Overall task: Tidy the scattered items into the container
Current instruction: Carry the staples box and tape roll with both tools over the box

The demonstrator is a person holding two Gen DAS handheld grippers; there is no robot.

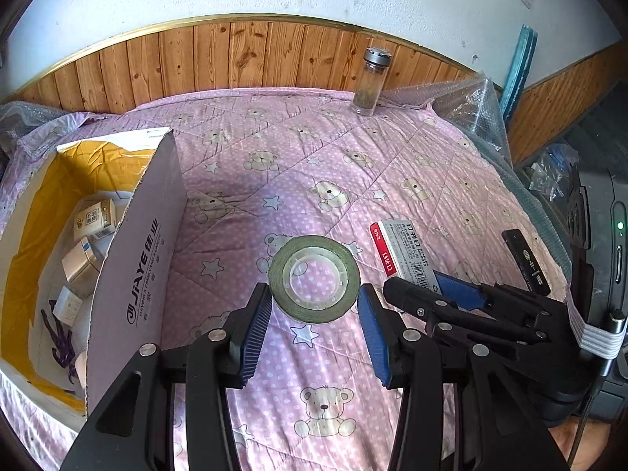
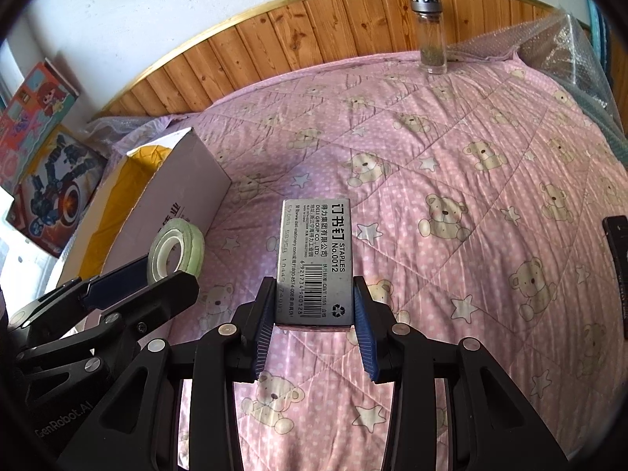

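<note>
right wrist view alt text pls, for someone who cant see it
The right hand-held gripper clamps the near end of a grey staples box over a pink teddy-bear quilt. To its left, the left hand-held gripper reaches a tape roll beside an open cardboard box.

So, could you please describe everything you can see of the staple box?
The staple box is a flat grey cardboard rectangle with a red end, printed with "STAPLES No.0012", Chinese text, a barcode and a recycling mark. It looks closed. The right tongs grip its near end on both long sides, above the pink bear-print quilt.
</note>
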